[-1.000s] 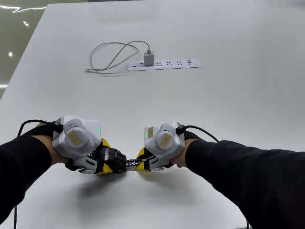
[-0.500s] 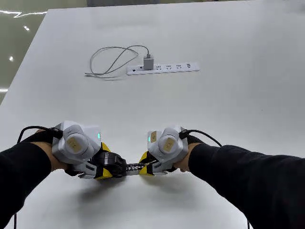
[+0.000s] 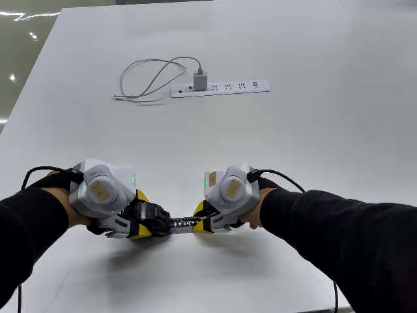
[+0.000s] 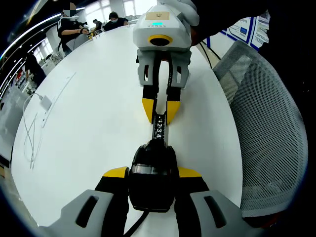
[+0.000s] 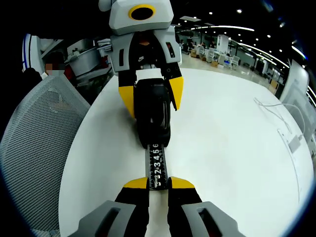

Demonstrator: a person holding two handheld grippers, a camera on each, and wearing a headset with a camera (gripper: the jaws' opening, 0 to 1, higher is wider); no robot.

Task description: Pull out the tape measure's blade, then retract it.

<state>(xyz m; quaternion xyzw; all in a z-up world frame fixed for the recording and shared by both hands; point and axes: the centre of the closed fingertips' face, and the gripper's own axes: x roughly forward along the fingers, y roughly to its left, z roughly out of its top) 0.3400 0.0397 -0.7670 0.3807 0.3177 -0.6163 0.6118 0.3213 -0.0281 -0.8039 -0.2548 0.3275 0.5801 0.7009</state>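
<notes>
Tape measure (image 3: pixel 151 220): boxy black case, smooth, low over the glossy white worktop (image 3: pixel 273 130), near side, between your hands. Your left gripper (image 4: pixel 152 174) clamps the case between yellow-tipped fingers (image 4: pixel 116 173). Your right gripper (image 5: pixel 158 183) pinches the flat, numbered blade (image 5: pixel 157 165), drawn out short. Forearms angle inward.

The blade (image 5: pixel 157 168) tip is hidden inside the right gripper (image 5: pixel 158 183).
</notes>
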